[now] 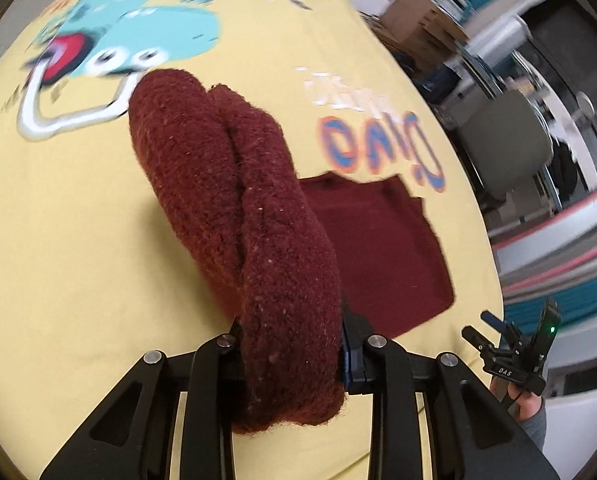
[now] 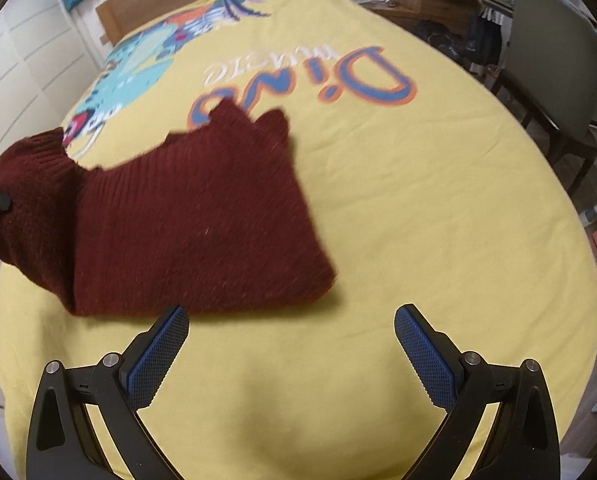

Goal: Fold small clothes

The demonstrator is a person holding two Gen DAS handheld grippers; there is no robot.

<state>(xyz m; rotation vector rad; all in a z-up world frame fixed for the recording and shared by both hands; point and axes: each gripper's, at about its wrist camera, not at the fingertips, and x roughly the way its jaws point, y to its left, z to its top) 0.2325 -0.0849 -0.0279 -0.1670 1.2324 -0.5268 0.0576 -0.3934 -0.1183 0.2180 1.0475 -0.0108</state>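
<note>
A dark red knitted garment [image 1: 386, 248] lies partly flat on the yellow dinosaur-print bedspread [image 1: 78, 240]. My left gripper [image 1: 294, 344] is shut on one thick bunched edge of it [image 1: 226, 184], and that part rises off the bed in a roll. In the right wrist view the garment [image 2: 194, 220] spreads out at left centre, its lifted edge at the far left. My right gripper [image 2: 290, 316] hangs open over bare bedspread [image 2: 438, 220] just short of the garment's near edge, with nothing between its blue pads [image 2: 154, 356]. It also shows at the lower right of the left wrist view as the right gripper [image 1: 510, 344].
A wooden headboard [image 2: 202, 0] ends the bed at the far side, and white cupboard doors [image 2: 18, 80] stand to the left. A grey chair [image 2: 554, 64] and cardboard boxes [image 1: 414, 16] stand off the bed's right side. The bed's right edge drops away near the chair.
</note>
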